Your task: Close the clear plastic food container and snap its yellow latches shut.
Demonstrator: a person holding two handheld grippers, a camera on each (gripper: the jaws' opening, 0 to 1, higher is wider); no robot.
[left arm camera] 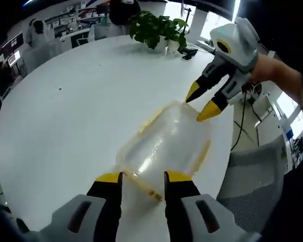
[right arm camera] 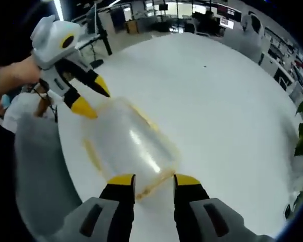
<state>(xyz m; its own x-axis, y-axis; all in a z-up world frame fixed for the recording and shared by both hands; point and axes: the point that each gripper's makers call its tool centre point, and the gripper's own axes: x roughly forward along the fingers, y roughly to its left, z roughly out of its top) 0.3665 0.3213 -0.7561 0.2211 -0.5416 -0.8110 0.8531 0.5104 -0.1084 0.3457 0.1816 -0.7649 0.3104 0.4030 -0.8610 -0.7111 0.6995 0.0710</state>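
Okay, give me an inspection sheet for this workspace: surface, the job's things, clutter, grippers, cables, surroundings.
Surface: white round table, mostly bare.
Job's things: clear plastic container with yellow latches near the table's edge, lying between the two grippers; whether the latches are snapped cannot be told.
Clutter: potted plant and a small dark item at the far side.
Grippers: left gripper open at one end of the container; right gripper open at the opposite end, its yellow fingers at the container's rim.
Cables: a dark cable hangs beyond the table edge.
Surroundings: grey chair beside the table; office desks and monitors behind.
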